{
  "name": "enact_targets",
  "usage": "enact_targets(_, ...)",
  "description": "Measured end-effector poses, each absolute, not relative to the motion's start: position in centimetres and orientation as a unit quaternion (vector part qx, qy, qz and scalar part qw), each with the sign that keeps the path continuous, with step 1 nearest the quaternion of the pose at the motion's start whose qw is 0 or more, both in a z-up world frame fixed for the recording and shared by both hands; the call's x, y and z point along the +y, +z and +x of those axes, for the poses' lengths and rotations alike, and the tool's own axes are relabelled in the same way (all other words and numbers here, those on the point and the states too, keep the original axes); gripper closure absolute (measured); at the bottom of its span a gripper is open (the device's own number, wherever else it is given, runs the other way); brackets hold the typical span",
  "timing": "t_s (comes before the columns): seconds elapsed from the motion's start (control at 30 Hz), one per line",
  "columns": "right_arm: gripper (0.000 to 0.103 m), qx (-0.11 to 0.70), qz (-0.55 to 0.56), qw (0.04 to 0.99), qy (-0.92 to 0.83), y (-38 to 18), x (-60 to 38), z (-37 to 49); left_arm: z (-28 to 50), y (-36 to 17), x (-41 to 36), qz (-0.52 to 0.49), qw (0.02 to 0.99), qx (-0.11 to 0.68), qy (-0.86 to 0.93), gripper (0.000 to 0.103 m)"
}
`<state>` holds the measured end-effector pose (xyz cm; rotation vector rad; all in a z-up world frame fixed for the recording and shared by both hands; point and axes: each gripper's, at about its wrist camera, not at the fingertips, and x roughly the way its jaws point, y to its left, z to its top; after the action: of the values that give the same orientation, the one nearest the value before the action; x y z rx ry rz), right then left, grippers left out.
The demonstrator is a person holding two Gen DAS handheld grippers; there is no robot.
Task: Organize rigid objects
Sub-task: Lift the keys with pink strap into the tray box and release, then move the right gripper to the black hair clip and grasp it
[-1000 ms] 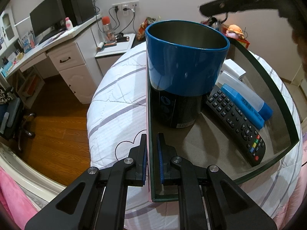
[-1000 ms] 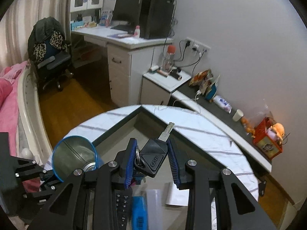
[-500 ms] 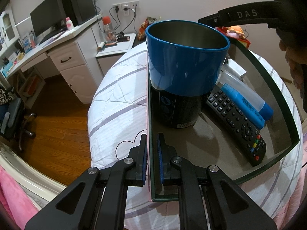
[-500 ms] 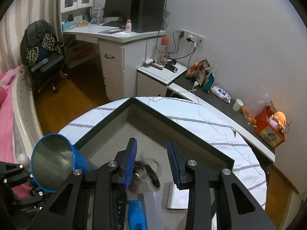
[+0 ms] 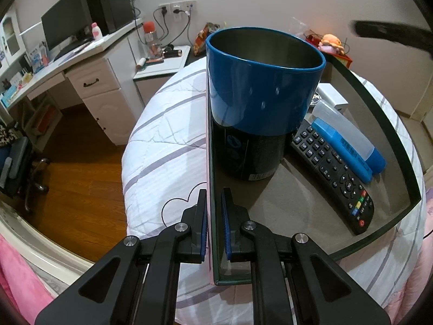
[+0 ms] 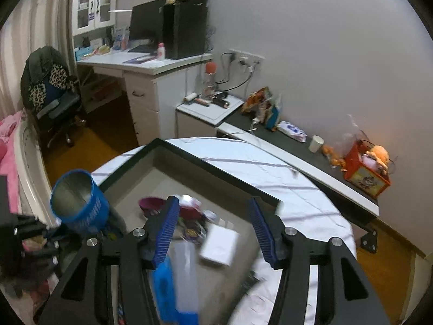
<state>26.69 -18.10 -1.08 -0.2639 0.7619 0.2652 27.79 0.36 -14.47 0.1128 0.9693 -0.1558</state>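
The wall of a dark green tray (image 5: 403, 162), set on a striped bed (image 5: 167, 135), is pinched between the pads of the left gripper (image 5: 214, 224), steadying it. The right gripper (image 6: 213, 230) is seen above the tray, its jaws having just been opening, now spread with nothing between them. The tray is best kept pinned while the freed gripper is drawn clear without the upright blue cup (image 5: 259, 92) being knocked. Inside the tray are seen the cup, a black remote (image 5: 335, 178), a blue-and-clear case (image 5: 349, 140), a white box (image 6: 219, 246) and some blurred small items.
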Motion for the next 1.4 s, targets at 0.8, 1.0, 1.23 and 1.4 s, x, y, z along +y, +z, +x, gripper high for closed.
enact_targets(0.8,0.039,0.444,-0.12,0.88,0.121,-10.7,-25.9,18.5,26.2,-14.3,1.2,0.064,0.88,0.467,-0.056,0.089)
enact_targets(1.0,0.039,0.449,-0.118,0.871,0.161,-12.2,-25.2,19.9,25.3,-14.2,1.7,0.063,0.88,0.467,-0.055,0.089)
enact_targets(1.23,0.039,0.445,-0.104,0.87,0.185,-13.2,-25.1,21.5,25.0,-14.2,1.8,0.066,0.881,0.465,-0.053,0.087)
enact_targets(1.4,0.039,0.425,-0.099,0.882,0.177,-13.4,-25.4,22.3,25.0,-14.2,1.8,0.066,0.881,0.465,-0.053,0.087)
